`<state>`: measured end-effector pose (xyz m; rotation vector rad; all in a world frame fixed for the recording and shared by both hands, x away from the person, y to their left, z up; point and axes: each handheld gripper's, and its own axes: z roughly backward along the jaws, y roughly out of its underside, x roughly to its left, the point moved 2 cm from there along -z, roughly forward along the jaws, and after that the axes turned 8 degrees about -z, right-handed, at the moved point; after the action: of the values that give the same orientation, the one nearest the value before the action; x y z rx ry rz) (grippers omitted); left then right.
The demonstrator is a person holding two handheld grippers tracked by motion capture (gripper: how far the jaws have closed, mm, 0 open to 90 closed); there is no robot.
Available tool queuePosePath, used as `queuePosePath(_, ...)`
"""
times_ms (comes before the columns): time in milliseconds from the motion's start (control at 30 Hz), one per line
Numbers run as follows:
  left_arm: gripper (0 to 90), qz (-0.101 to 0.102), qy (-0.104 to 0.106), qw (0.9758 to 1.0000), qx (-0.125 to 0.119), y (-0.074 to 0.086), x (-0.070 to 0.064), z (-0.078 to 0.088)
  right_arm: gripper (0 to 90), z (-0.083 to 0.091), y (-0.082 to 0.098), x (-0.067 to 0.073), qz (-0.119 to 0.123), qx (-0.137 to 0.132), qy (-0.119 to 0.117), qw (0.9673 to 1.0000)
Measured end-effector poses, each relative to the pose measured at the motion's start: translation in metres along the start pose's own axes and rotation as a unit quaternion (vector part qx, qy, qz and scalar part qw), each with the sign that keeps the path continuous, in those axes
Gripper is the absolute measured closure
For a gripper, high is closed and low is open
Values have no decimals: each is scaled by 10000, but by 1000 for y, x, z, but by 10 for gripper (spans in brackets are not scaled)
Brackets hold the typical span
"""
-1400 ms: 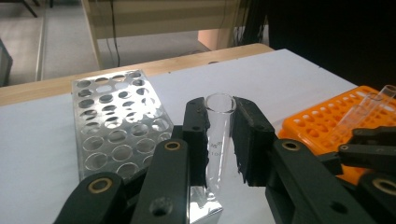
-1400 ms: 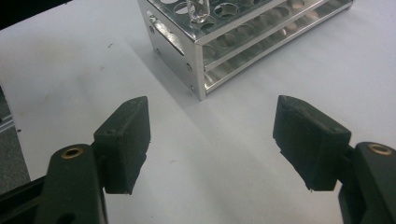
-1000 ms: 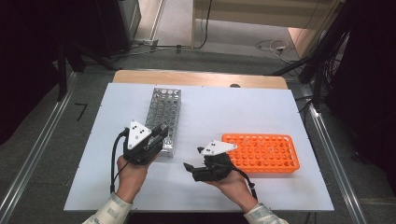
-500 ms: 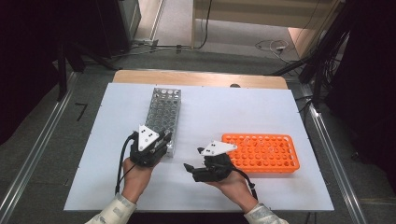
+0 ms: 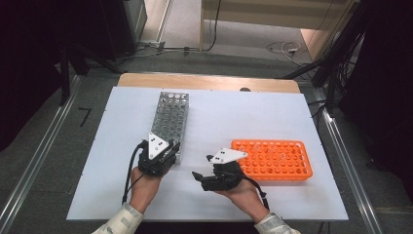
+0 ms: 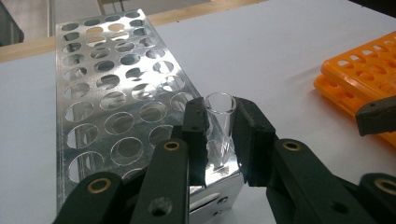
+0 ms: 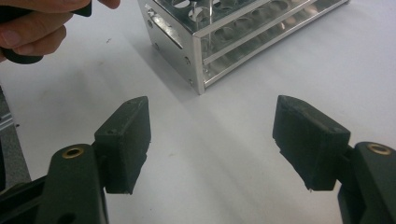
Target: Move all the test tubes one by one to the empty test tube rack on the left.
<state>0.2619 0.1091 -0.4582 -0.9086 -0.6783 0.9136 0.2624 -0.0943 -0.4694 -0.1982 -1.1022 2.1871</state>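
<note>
My left gripper [image 6: 222,135] is shut on a clear glass test tube [image 6: 220,121], which stands upright with its lower end in a hole at the near right corner of the silver metal rack [image 6: 107,93]. From above, the left gripper [image 5: 170,149] sits at the near end of that metal rack [image 5: 169,117]. My right gripper [image 5: 197,176] rests in the hand just left of the orange rack [image 5: 272,158], its jaws wide open over bare table [image 7: 212,140] with nothing between them. The metal rack's corner [image 7: 224,28] lies ahead of it.
The white table [image 5: 253,117] has free room between the two racks and behind the orange one. The hand holding the left gripper [image 7: 32,23] shows at the top left of the right gripper view. A wooden edge [image 5: 209,82] borders the far side.
The left gripper has sunk with the tube toward the near corner of the metal rack. The right gripper has kept still.
</note>
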Motion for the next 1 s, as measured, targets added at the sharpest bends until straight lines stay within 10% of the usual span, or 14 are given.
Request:
queuePosePath(633, 156, 447, 22, 9987, -228, -6, 3, 17, 267, 17, 0, 2, -19, -179, -33, 9998)
queuePosePath(1000, 87, 573, -240, 9977, -274, 1, 12, 25, 268, 52, 8, -2, -52, -446, 28, 9990)
